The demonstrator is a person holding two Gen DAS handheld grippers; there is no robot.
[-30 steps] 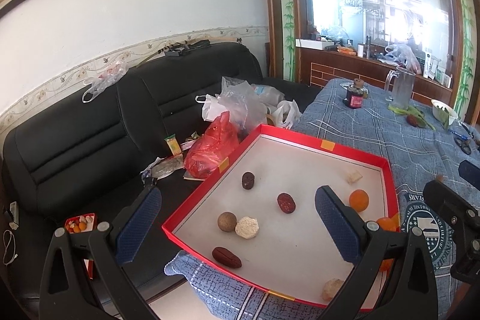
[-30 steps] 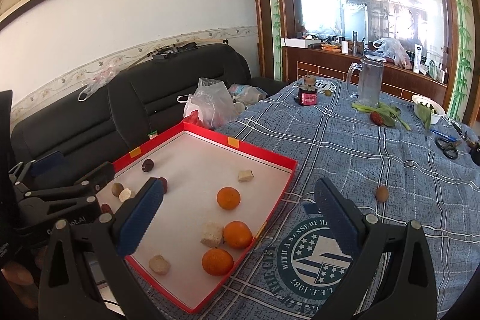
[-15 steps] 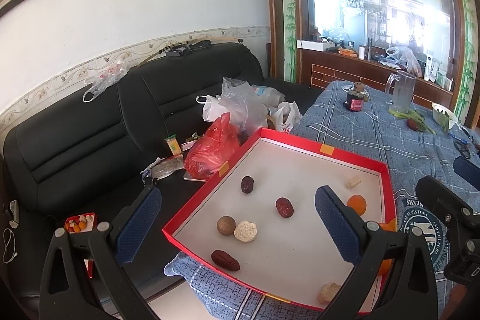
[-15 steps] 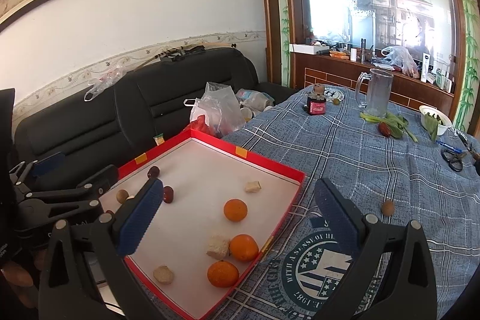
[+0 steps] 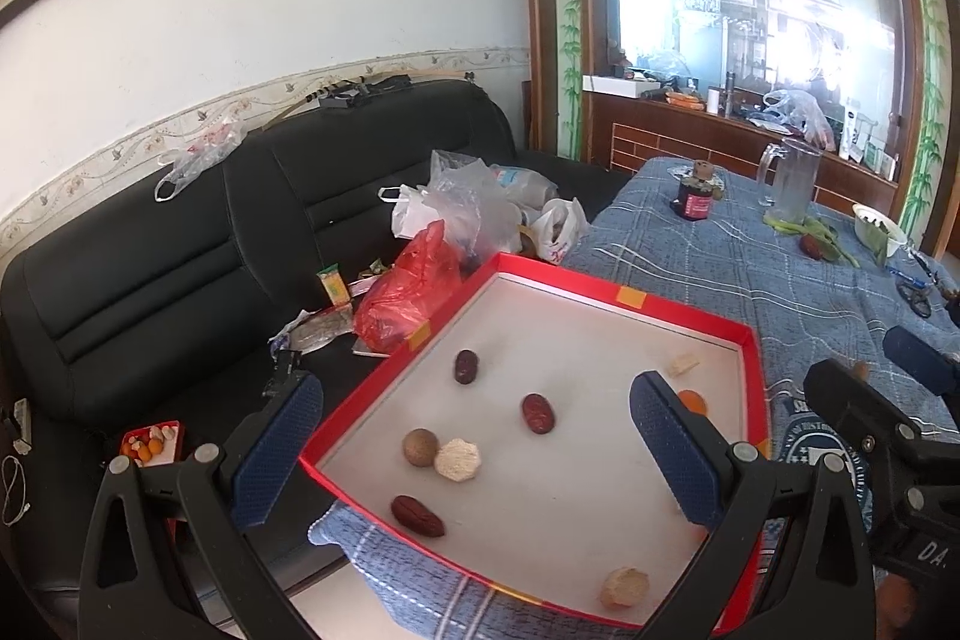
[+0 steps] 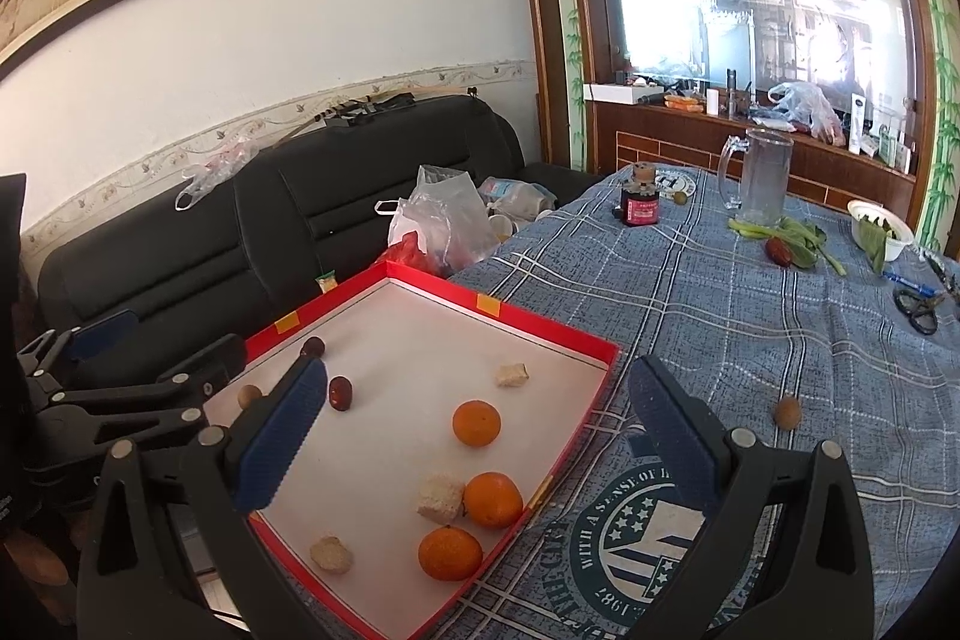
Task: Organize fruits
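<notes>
Both grippers, left (image 5: 474, 451) and right (image 6: 474, 439), gape empty; we have drawn back slightly from the red tray (image 6: 558, 325), no fruit chosen yet.

Tray (image 6: 543, 322) sitting on the worktop (image 6: 750, 316) edge, oranges (image 6: 476, 422) lying inside it, sofa (image 6: 312, 214) standing behind, jug (image 6: 762, 184) standing far right.

Both wrist views overlook the red tray (image 5: 690, 311) (left nearer).
</notes>
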